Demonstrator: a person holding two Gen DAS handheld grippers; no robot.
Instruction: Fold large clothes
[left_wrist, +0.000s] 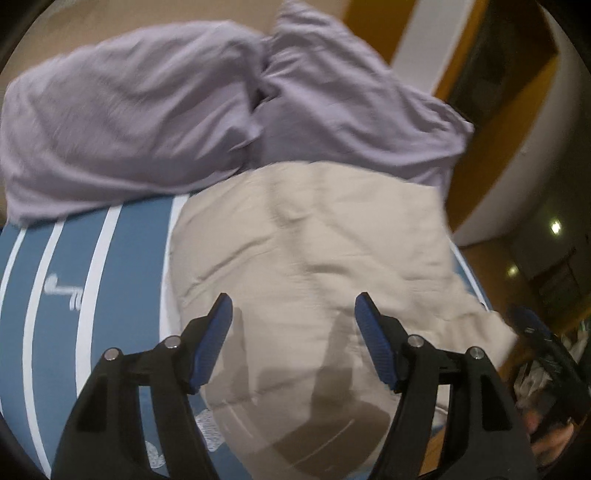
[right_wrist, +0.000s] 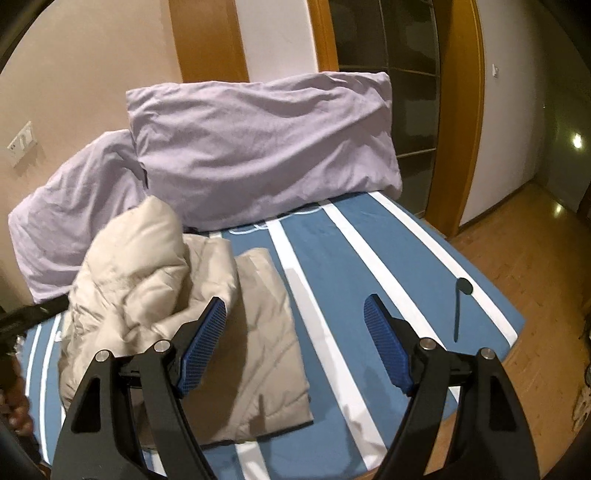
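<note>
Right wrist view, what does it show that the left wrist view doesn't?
Only the right wrist view shows a wall socket, the dark long-handled object lying on the bedsheet, and the jacket's bunched-up part. Only the left wrist view shows white markings printed on the sheet. Both show the beige jacket, lilac pillows, blue striped bedsheet, and an open claw: left claw, right claw.

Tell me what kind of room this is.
Most likely a bedroom: a bed with a blue striped sheet, two lilac pillows against the wall, and a beige padded jacket on it.
</note>
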